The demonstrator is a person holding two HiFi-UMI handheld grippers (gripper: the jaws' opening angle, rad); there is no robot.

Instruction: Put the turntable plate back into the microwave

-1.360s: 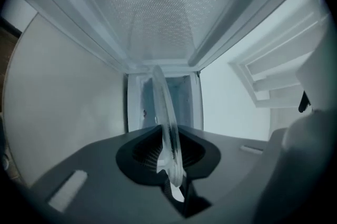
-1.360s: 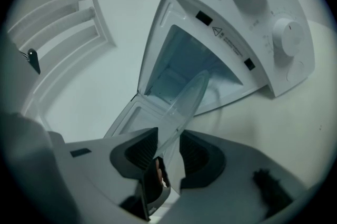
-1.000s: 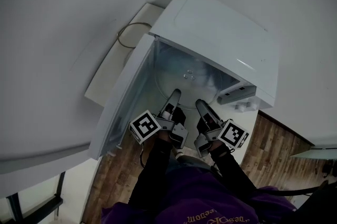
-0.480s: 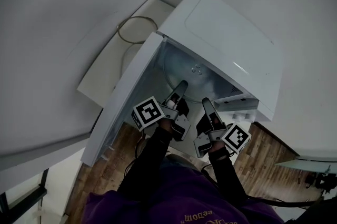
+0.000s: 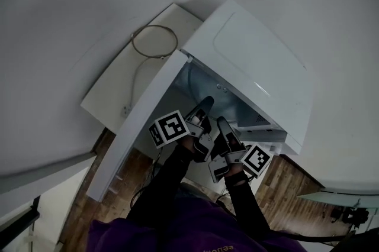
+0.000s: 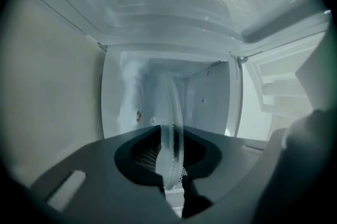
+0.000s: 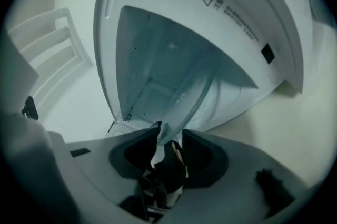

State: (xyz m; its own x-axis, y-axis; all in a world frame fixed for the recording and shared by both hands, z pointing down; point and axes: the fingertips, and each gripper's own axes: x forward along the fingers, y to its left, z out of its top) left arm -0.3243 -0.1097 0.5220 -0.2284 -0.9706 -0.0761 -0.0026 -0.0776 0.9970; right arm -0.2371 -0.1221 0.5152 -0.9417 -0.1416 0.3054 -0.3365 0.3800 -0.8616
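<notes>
Both grippers have pushed further into the white microwave (image 5: 254,61) than a second ago. The glass turntable plate (image 5: 230,102) has gone in with them, so most of it now lies under the microwave's roof, inside the cavity. A person in dark sleeves stands in front of the microwave and holds a gripper in each hand.

The left gripper (image 5: 206,103) reaches into the microwave's mouth nearer the door. Its jaws are clamped on the plate's near rim, which shows edge-on between the pads in the left gripper view. The right gripper (image 5: 221,123) is just beside it, farther from the door, and its tips sit at the microwave's opening. Its jaws also pinch the near rim, with the glass wedged between them.

The microwave's door (image 5: 142,120) hangs wide open on the side where the left gripper works. Beyond the door, a looped cable (image 5: 154,41) lies on a white shelf (image 5: 106,91) just beside the microwave. Wooden floor shows below the microwave.
</notes>
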